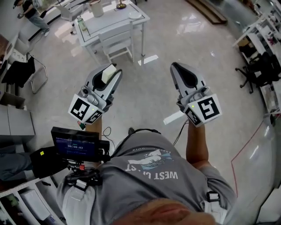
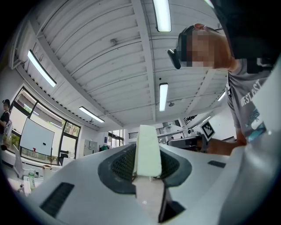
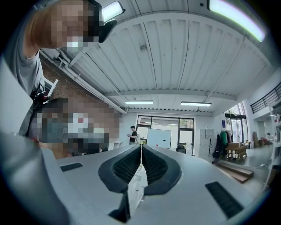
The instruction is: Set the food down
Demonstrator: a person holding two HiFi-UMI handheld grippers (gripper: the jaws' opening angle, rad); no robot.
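Left hand-held gripper [image 1: 110, 70]: closed on the food [image 2: 147, 149], a pale block standing upright between the pads; tilted up toward the ceiling.
Right hand-held gripper [image 1: 174, 66]: jaws pressed together, nothing between them; likewise tilted upward.
Food position: in the left jaws only, held over bare floor [image 1: 149, 92], well apart from any surface.
Grip: block clamped by its flat sides, with its upper end standing beyond the pads; contact probably limited to its lower part.
Risk 1: slipping or tipping out of the jaws, likely if the grip eases or the left hand-held gripper swings down fast; the drop would end on the floor.
Risk 2: crushing or shearing, should the block prove soft; firmness not readable.
Risk 3: tripping on the red cable [image 1: 246, 145] at lower right of the head view.
Nearest surface: white table [image 1: 131, 23] at upper left of the head view, carrying a container [image 1: 95, 8] and a bottle [image 1: 81, 24]; bare top toward its right end.
Edge hazard: white chair [image 1: 117, 41] tucked against the near side; the right corner looks the freer approach.
Open room: wide floor ahead and between both hand-held grippers; office chair [image 1: 259, 70] and benches crowd the right edge.
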